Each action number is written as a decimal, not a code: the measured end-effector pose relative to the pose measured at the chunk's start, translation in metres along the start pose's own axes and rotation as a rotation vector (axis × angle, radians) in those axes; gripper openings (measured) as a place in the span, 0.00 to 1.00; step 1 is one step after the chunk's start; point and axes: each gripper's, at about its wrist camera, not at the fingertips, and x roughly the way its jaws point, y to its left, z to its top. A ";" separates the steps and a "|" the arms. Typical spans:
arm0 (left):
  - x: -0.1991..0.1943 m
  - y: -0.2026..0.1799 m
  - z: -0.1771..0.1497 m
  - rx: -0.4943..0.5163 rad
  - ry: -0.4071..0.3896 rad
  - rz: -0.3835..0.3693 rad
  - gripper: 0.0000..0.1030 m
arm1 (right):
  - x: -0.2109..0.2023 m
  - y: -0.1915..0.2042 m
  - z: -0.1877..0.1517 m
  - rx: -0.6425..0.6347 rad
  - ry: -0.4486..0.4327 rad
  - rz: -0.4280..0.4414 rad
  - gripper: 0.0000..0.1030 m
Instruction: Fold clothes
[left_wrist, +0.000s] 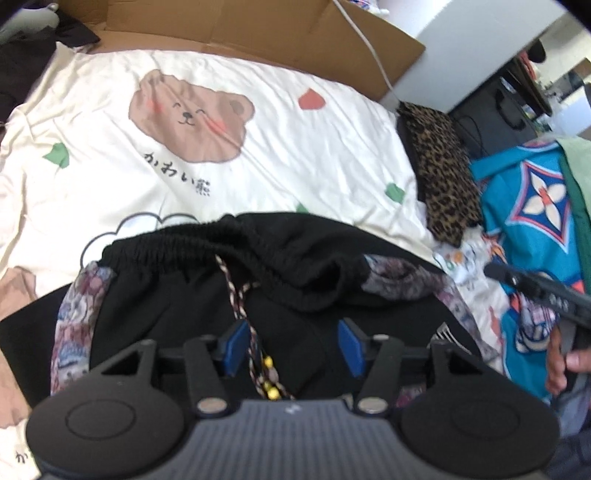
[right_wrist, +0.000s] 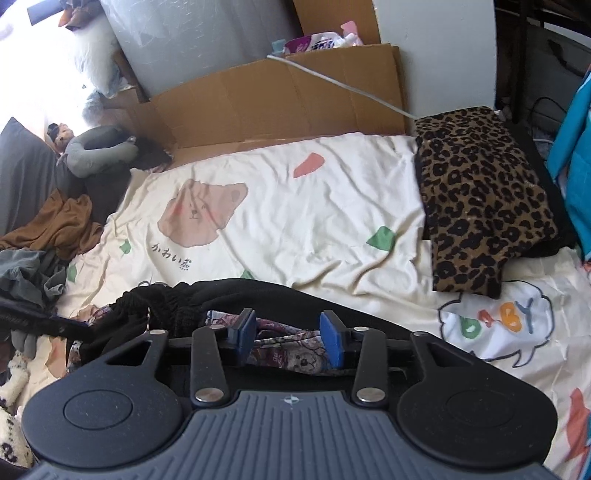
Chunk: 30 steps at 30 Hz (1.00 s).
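Black drawstring shorts (left_wrist: 280, 295) lie at six o'clock on the bear-print sheet (left_wrist: 295, 147), both the left gripper (left_wrist: 291, 343) and right gripper (right_wrist: 288, 336) wide open, holding nothing: folding looks barely begun, next needing waistband pinches.

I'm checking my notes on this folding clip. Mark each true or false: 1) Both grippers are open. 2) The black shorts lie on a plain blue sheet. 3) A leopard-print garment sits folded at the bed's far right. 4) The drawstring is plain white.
1) True: the left gripper and right gripper are open over the black shorts.
2) False: the sheet is cream with bear prints.
3) True: the leopard-print garment lies there.
4) False: the drawstring is braided, multicoloured, with beads.
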 end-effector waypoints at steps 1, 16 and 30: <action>0.004 0.001 0.002 -0.014 -0.007 -0.006 0.55 | 0.005 0.001 0.000 -0.014 0.008 0.000 0.45; 0.069 -0.007 0.032 -0.145 -0.002 -0.179 0.59 | 0.080 0.012 0.016 -0.212 0.099 0.018 0.54; 0.113 0.003 0.020 -0.231 0.003 -0.308 0.62 | 0.114 0.021 0.005 -0.244 0.144 0.081 0.54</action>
